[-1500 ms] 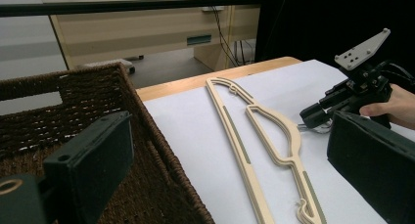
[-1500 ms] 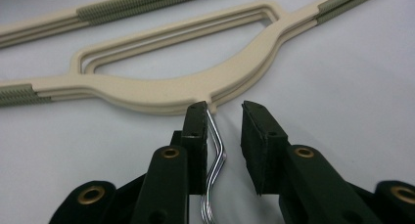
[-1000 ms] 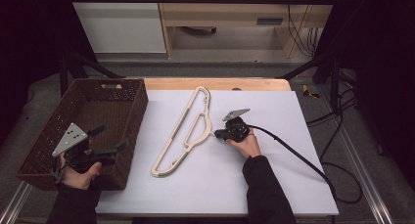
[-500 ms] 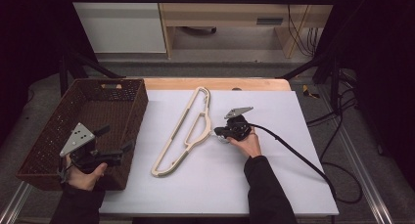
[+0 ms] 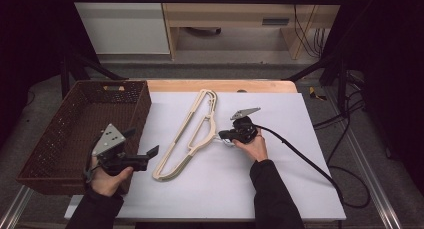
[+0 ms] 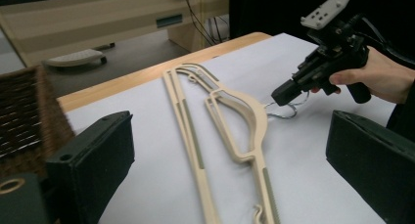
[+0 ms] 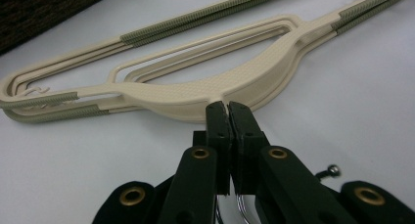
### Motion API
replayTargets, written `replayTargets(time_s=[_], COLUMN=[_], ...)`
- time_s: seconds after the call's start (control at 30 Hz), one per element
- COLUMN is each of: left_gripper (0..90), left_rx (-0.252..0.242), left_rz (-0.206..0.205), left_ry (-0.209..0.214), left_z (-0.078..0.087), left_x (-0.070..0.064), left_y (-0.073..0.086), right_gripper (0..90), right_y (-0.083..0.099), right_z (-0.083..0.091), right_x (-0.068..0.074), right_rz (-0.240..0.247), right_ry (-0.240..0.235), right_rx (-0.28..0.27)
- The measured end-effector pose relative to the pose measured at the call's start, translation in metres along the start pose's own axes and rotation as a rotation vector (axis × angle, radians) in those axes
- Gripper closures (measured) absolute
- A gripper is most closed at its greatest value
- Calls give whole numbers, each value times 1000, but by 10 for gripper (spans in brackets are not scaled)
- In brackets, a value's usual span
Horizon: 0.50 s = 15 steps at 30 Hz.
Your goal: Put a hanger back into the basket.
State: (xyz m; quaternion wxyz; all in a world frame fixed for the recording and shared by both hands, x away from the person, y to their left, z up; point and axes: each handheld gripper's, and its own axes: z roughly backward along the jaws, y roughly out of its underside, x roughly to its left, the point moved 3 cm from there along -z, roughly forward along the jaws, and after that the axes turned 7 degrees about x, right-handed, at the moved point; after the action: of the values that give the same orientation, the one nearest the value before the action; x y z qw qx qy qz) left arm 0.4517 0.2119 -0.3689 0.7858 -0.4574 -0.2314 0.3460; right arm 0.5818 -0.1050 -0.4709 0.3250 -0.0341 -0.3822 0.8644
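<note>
Just right of the basket (image 5: 143,105), on the white sheet (image 5: 280,179), the stacked cream hangers (image 5: 192,131) were laid flat, slanting away from the basket's near corner.

The right gripper (image 5: 222,135), on the hangers' far side from the basket, was kept pinched shut on the wire hook (image 6: 288,109) at the neck. In the right gripper view (image 7: 227,109) the jaws were seen pressed together w/ no gap, approx. same spot as 1 s ago.

What had changed: the left gripper (image 5: 142,142) had been brought off the basket's near-right corner and swung twd the hangers. Its jaws were spread wide, nothing held. In the left gripper view (image 6: 232,165) the hangers' near arm was framed between them.

Judgement: a two-handed lift was prob. being set up, w/ the hook end secured and the near end not yet gripped. Transfer to the basket looked likely, but no lift had begun.
</note>
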Motion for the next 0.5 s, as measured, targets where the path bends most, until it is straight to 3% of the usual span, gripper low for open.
replayTargets(time_s=[0.17,0.2,0.23,0.33,0.5], left_gripper=[43,46,50,67,124], left_rx=[67,67,99,142,211], left_rz=[-43,-43,-57,-76,-83], left_ry=[32,32,43,61,79], left_z=[-33,-33,-46,-68,-102], left_x=[-18,-18,-25,-33,-42], left_y=[-7,-7,-8,-10,-10], right_gripper=[888,888,887,888,888], right_y=[-1,-1,-1,-2,-2], right_z=[5,5,7,10,13], right_x=[2,3,3,5,7], right_rz=[0,-9,3,3,-18], right_ry=[-7,-4,-2,0,5], right_rx=[6,6,8,9,16])
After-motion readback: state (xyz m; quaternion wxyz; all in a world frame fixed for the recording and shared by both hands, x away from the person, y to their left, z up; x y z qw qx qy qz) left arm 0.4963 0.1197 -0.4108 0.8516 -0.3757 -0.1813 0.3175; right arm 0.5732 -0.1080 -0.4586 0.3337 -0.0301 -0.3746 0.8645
